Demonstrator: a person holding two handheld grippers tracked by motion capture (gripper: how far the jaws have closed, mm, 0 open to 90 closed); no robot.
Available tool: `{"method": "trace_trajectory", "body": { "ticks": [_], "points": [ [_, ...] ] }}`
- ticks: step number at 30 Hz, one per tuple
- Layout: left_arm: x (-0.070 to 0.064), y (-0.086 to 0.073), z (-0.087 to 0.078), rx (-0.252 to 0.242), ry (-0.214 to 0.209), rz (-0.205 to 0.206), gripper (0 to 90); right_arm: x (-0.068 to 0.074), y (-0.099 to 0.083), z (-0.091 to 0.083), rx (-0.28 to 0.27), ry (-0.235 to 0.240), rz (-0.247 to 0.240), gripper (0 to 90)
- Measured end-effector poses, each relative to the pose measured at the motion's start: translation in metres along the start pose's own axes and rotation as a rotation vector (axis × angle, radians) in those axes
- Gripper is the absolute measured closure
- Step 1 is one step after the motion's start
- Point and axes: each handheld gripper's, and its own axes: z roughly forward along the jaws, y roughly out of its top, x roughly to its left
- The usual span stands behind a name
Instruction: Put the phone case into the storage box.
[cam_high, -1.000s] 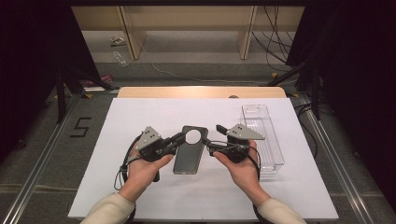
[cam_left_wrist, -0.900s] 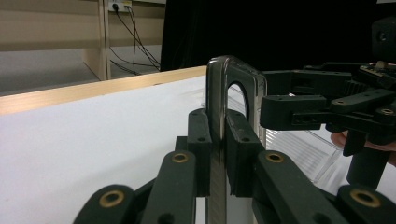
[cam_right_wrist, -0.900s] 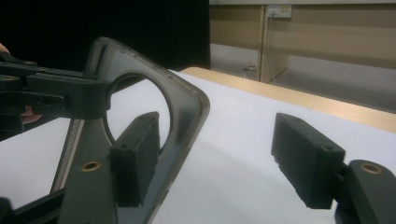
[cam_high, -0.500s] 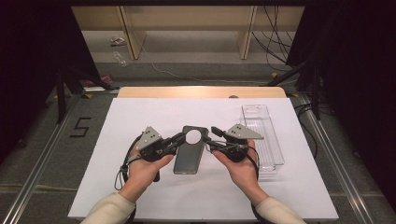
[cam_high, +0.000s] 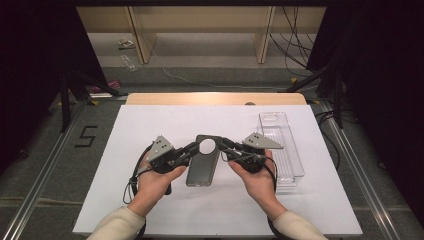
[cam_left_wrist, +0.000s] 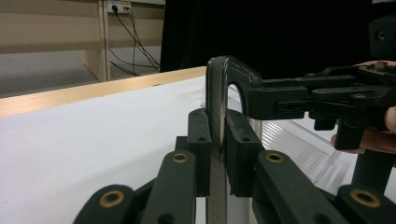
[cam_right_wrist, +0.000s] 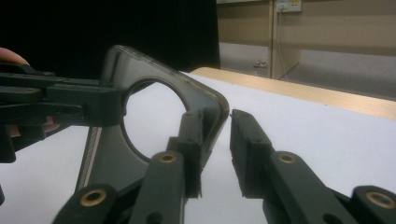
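While the left hand-held gripper stays clamped on the phone case edge, lifting its top off the worktop, the right hand-held gripper sits jaws apart at the opposite corner, ready to pinch

High cam sits above my side, looks fwd/down on the white table. Each gripper cam rides close behind my jaws, looking along them. All 3 share the phone case between my fingertips.
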Motion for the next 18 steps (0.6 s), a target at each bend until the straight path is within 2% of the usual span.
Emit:
{"method": "trace_trajectory", "body": {
  "ticks": [18],
  "points": [
    [-0.002,-0.0018,0.0014,0.006,-0.001,0.012,81.2,0.0012,0.0023,-0.0029,0.005,-0.018,0.039,82.3]
  ]
}}
